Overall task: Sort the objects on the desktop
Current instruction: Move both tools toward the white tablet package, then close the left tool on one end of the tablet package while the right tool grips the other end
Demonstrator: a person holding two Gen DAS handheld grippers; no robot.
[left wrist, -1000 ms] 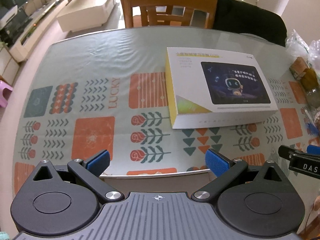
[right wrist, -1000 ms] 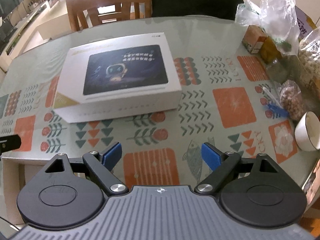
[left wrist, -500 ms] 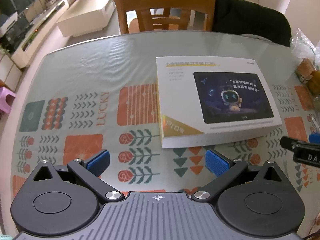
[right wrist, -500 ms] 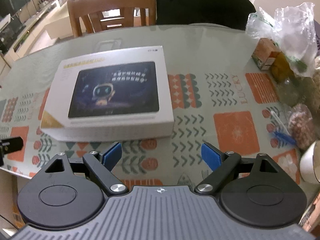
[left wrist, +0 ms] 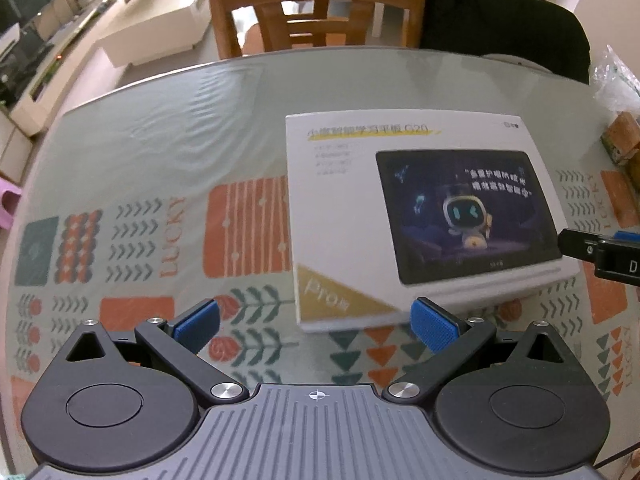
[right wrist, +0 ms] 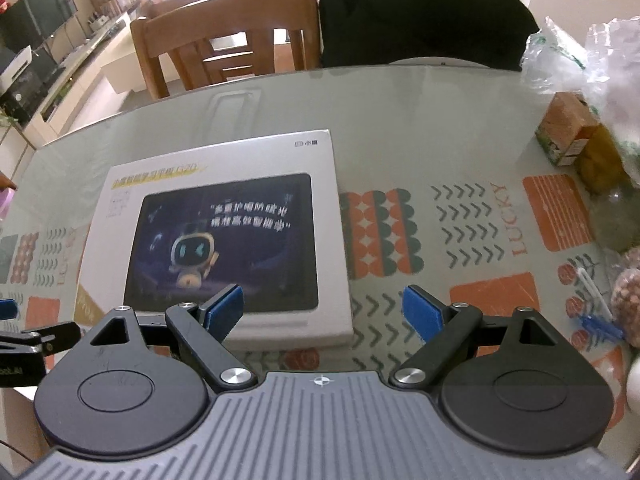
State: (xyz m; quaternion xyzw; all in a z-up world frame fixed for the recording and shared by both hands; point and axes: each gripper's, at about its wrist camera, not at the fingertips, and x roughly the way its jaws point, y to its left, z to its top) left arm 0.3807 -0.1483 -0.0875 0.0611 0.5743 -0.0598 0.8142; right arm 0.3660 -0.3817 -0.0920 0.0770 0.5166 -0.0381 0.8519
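Note:
A flat white tablet box (left wrist: 404, 216) with a robot picture lies on the patterned table (left wrist: 160, 152); it also shows in the right wrist view (right wrist: 224, 236). My left gripper (left wrist: 316, 324) is open and empty, hovering at the box's near left corner. My right gripper (right wrist: 322, 312) is open and empty, hovering over the box's near right corner. The right gripper's finger shows at the right edge of the left wrist view (left wrist: 600, 250). The left gripper's finger shows at the left edge of the right wrist view (right wrist: 24, 336).
Plastic bags (right wrist: 592, 48), an orange carton (right wrist: 564, 128), a jar (right wrist: 604, 156), a bag of nuts (right wrist: 628, 300) and a blue clip (right wrist: 596, 324) crowd the table's right side. Wooden chairs (left wrist: 316, 8) and a black-draped chair (right wrist: 424, 20) stand behind the far edge.
Both grippers have moved forward and closer to the box, which now looks larger and nearer. Both jaws stay open.

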